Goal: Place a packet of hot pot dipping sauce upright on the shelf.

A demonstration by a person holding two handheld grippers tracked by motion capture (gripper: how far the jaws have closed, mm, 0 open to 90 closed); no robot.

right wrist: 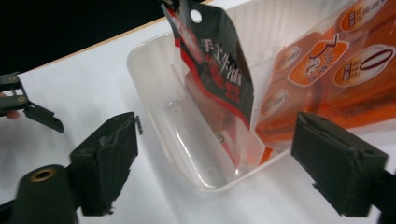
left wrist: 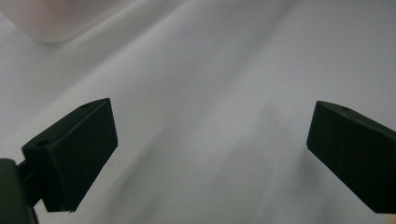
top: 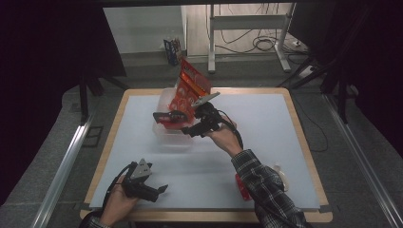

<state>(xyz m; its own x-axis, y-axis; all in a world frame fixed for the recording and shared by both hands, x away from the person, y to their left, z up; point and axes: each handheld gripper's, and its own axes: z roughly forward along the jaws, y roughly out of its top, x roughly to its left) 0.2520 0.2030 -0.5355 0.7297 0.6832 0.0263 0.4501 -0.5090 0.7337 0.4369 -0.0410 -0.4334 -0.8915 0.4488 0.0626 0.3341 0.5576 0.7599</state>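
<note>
White sheeting covers the wooden-edged table (top: 266, 156), which is ringed by dark curtains and a grey floor with loose cables. At the far middle of the sheet a clear plastic tray (top: 164, 130) is seen, and the right gripper (top: 177, 122) is held just in front of its near wall, jaws spread wide with nothing between them. In the right gripper view the tray (right wrist: 154, 88) lies directly ahead of the jaws; a red and black snack packet (right wrist: 219, 79) is stood upright inside it, a punched hanging hole at its top and white Chinese characters printed down its dark face, too small to be read with certainty. Beyond that packet, toward the right jaw, an orange bag (right wrist: 336, 60) printed with round labels is leaned against the tray's far side; a large "0" can be made out on one label. From the high view the orange bag (top: 190, 83) is seen rising tilted above the tray. The left gripper (top: 159, 191) is kept near the table's near edge, well apart from the tray, jaws likewise spread over bare sheet.
</note>
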